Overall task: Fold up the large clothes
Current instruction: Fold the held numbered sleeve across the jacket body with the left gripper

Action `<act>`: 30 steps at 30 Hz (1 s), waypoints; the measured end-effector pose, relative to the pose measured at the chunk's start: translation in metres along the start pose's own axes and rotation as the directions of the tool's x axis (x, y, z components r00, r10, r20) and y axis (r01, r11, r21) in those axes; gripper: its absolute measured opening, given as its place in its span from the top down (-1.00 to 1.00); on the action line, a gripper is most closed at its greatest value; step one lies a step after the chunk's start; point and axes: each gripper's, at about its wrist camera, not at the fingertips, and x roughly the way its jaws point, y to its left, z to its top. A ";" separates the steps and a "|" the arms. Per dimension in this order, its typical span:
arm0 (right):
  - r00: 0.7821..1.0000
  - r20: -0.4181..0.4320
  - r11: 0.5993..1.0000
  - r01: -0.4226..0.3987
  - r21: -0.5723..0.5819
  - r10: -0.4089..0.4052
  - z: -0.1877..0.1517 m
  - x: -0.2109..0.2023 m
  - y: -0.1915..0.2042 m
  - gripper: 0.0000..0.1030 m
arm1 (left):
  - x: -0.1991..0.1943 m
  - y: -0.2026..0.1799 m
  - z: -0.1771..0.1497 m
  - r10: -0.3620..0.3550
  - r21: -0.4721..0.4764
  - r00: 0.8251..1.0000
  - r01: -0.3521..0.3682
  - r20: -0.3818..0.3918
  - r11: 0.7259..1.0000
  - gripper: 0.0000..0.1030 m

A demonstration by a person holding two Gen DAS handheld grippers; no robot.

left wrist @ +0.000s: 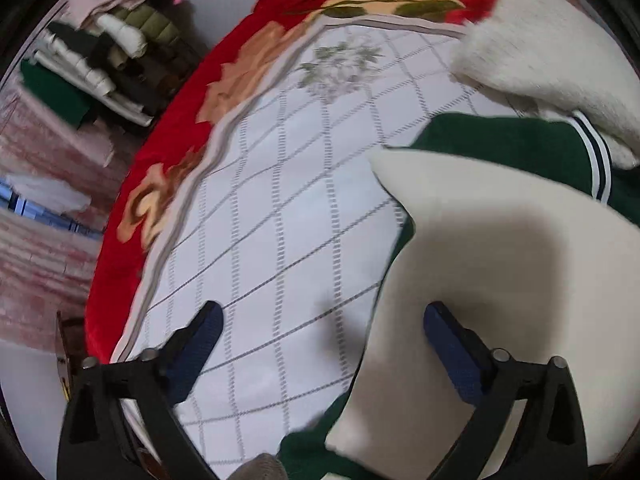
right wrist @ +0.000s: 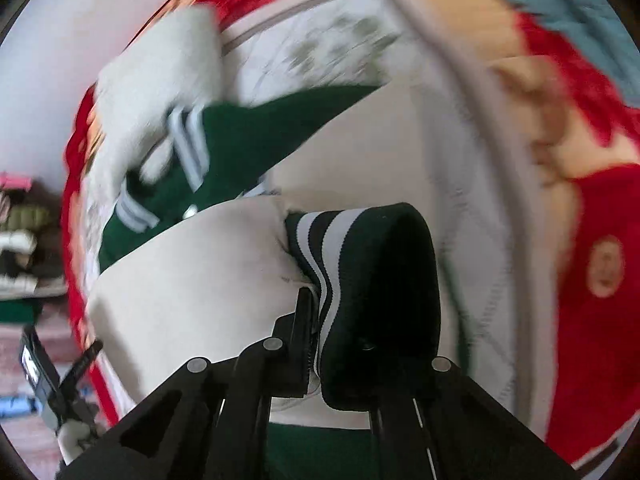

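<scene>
Right fingers: the right gripper (right wrist: 316, 320) is clamped on the striped cuff (right wrist: 340, 248) of the jacket's cream sleeve (right wrist: 192, 272) — the ribbed band bulges out past the jaws.
Left fingers: the left gripper (left wrist: 324, 356) stands wide apart, holding nothing; 1 blue pad (left wrist: 452, 356) hangs over the other cream sleeve (left wrist: 500, 240), the other over bare quilt.
Jacket: green body (left wrist: 500, 136) with cream sleeves, spread on the white checked quilt (left wrist: 280, 200).
Beside it: a fluffy white garment (left wrist: 552, 60) overlaps the jacket's striped hem.
Under all: a red floral blanket (left wrist: 168, 148).
Beyond: stacked clothes (left wrist: 100, 56) on the floor.
</scene>
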 end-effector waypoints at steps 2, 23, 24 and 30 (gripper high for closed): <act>0.999 -0.018 0.998 0.051 0.021 -0.051 0.000 0.010 -0.005 0.89 | 0.014 -0.013 0.003 0.007 0.033 1.000 -0.007 -0.017 0.999 -1.00; 0.965 -0.237 0.994 0.106 -0.038 -0.112 -0.044 -0.034 -0.068 -0.09 | -0.122 -0.078 -0.101 -0.151 0.126 0.988 0.147 0.024 0.981 -1.00; 0.956 -0.261 0.990 0.120 -0.074 -0.136 -0.050 -0.026 -0.068 -0.09 | -0.117 -0.095 -0.115 -0.161 0.152 0.987 0.158 0.003 0.976 -1.00; 0.909 -0.339 0.934 0.122 -0.336 -0.241 -0.066 0.049 -0.021 -0.07 | -0.072 -0.171 -0.162 -0.115 0.274 0.993 0.115 -0.018 0.955 -1.00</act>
